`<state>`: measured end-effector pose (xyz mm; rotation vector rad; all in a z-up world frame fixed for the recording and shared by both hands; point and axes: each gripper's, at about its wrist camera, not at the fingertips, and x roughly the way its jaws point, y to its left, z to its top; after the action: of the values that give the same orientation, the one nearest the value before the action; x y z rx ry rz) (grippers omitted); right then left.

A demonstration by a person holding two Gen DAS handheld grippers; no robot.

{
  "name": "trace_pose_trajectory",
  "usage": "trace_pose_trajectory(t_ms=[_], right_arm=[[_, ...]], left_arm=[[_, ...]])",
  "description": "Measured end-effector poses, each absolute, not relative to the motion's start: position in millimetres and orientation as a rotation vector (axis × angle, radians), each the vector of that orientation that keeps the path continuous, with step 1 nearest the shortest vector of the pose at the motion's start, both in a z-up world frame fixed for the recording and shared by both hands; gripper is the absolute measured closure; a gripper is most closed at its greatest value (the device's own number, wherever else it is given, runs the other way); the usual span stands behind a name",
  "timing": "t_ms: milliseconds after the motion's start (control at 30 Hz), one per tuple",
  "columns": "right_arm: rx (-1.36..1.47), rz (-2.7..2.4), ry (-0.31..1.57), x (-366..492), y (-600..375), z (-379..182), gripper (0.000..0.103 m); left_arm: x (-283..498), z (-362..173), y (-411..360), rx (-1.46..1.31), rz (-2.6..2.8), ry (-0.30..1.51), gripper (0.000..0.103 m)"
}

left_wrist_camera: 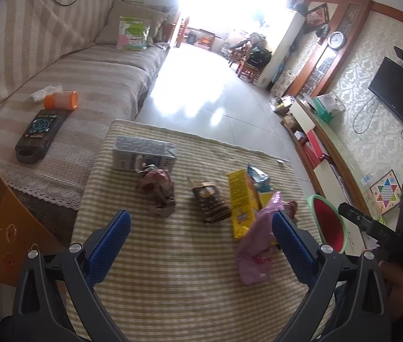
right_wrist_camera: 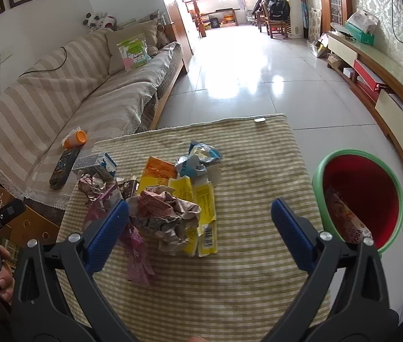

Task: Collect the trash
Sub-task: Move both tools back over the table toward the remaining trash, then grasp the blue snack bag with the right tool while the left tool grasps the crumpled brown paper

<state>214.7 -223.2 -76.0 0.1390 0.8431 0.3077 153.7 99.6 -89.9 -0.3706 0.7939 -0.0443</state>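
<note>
**Left wrist and right wrist views: trash on the striped table, bin at its right**

Left wrist view: we hold the left gripper (left_wrist_camera: pixel 200 229) above the near part of the striped cloth (left_wrist_camera: pixel 173 270), its blue fingers (left_wrist_camera: pixel 110 239) spread wide with nothing between them. Ahead of it lie a crumpled wrapper (left_wrist_camera: pixel 157 192), a dark flattened carton (left_wrist_camera: pixel 210 203), a yellow box (left_wrist_camera: pixel 241 202) and a pink plastic bag (left_wrist_camera: pixel 255 248), the bag just beside the right-hand finger. A grey-white carton (left_wrist_camera: pixel 141 154) lies farther off, toward the left. On the sofa (left_wrist_camera: pixel 87 79) to the left rest an orange-capped bottle (left_wrist_camera: pixel 61 100) and a dark remote-like case (left_wrist_camera: pixel 40 135).

In the right wrist view, the right gripper (right_wrist_camera: pixel 200 228) also stands wide and empty over the cloth. A crumpled paper wad (right_wrist_camera: pixel 167 216) sits just right of its left finger, lying on the yellow box. A torn blue-and-silver packet (right_wrist_camera: pixel 198 156) lies beyond. The red bin with a green rim (right_wrist_camera: pixel 369 182) stands at the table's right edge, with one snack packet (right_wrist_camera: pixel 346 219) already inside.
</note>
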Motion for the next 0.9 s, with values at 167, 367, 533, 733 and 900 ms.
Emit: trace_pose_trajectory(t_ms=[167, 367, 533, 733, 900], right_arm=[[0.113, 0.332, 0.841, 219, -208, -77, 0.005], [0.124, 0.326, 0.844, 235, -211, -83, 0.005], [0.139, 0.312, 0.857, 247, -220, -93, 0.005], [0.151, 0.302, 0.886, 257, -231, -111, 0.005], [0.152, 0.3, 0.905, 270, -235, -123, 0.005]], left_arm=[[171, -107, 112, -0.4, -0.003, 0.829, 0.008], [196, -128, 107, -0.402, 0.018, 0.868, 0.008], [225, -151, 105, -0.397, 0.053, 0.906, 0.013], [250, -182, 111, -0.416, 0.11, 0.956, 0.018], [262, -200, 113, -0.412, 0.127, 0.989, 0.024]])
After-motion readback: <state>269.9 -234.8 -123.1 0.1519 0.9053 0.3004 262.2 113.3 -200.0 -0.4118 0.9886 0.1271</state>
